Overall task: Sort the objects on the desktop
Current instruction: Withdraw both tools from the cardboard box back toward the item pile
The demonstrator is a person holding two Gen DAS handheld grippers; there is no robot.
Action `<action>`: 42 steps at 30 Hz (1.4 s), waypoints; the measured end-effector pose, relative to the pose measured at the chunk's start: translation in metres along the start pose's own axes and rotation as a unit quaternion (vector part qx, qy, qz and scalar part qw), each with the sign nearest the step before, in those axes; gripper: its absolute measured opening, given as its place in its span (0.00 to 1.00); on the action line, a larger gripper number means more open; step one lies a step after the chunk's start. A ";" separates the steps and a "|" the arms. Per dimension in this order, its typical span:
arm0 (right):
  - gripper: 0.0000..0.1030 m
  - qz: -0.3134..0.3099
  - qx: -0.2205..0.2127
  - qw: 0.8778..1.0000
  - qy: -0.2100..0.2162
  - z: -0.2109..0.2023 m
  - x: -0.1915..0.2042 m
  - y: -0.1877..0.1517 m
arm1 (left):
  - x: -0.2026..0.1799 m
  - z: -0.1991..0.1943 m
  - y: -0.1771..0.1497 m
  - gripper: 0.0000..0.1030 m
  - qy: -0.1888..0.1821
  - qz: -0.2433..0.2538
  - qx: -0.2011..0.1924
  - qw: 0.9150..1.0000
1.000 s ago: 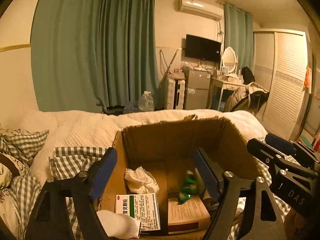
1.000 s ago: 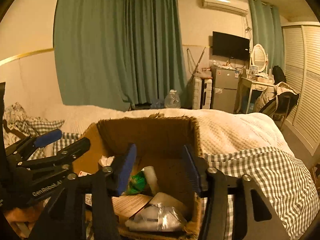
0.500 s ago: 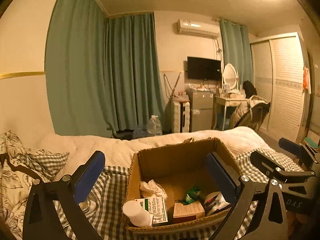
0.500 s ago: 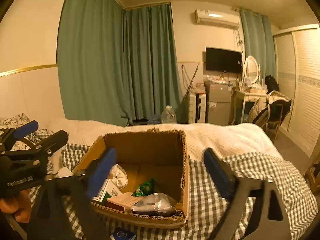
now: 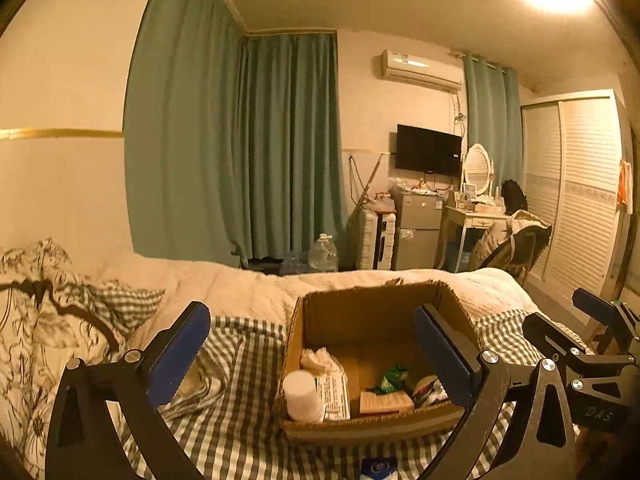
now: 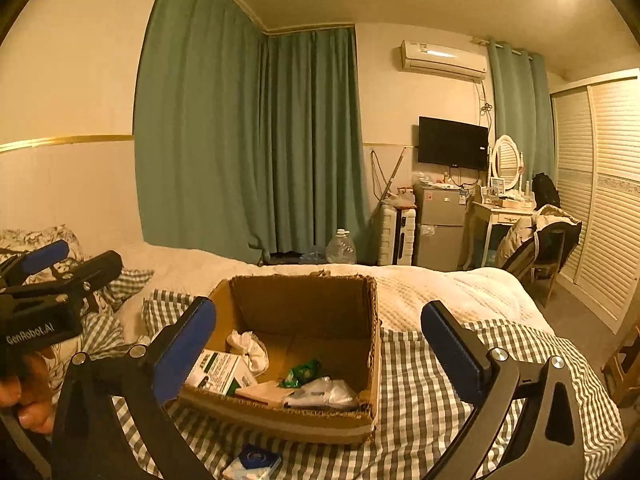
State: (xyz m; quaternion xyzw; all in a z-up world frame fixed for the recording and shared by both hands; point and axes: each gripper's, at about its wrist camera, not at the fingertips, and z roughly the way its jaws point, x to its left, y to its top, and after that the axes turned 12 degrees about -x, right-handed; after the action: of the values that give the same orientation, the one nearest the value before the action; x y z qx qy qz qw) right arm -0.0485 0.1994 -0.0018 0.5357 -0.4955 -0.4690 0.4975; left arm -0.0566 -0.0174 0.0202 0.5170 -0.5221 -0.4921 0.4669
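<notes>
1. Left wrist view: I see my left hand-held gripper spread as wide as it goes, released, with nothing between its blue pads and nothing touching them.
2. Beyond it the cardboard box sits on the checked bedspread of the bed, clear of both fingers.
3. Inside the box I make out a white bottle in the near left corner, a printed medicine carton, a crumpled white tissue, a green packet and a small pale box.
4. Right wrist view: my right hand-held gripper is released too, its jaws wide apart and empty, hanging short of the box.
5. A small blue-and-white packet lies on the bedspread just in front of the box, outside it.
6. At the left edge of this view I see the left hand-held gripper, with a hand gripping its handle.
</notes>
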 end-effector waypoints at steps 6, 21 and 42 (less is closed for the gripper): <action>1.00 -0.003 0.024 1.000 0.004 -0.011 0.002 -0.014 | 0.000 -0.006 -0.012 1.00 0.008 -0.003 0.019 1.000; 1.00 0.006 0.092 0.995 0.033 -0.025 0.000 -0.062 | -0.011 -0.003 -0.088 1.00 -0.007 0.048 0.114 0.992; 0.99 -0.005 0.243 0.969 0.047 0.016 0.017 -0.158 | -0.012 0.029 -0.192 0.82 -0.022 0.087 0.255 0.963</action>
State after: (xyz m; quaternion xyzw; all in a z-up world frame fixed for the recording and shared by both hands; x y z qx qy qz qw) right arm -0.0526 0.1839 -0.1610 0.6642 -0.5681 -0.3112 0.3732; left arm -0.0696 -0.0008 -0.1733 0.5610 -0.6833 -0.3113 0.3486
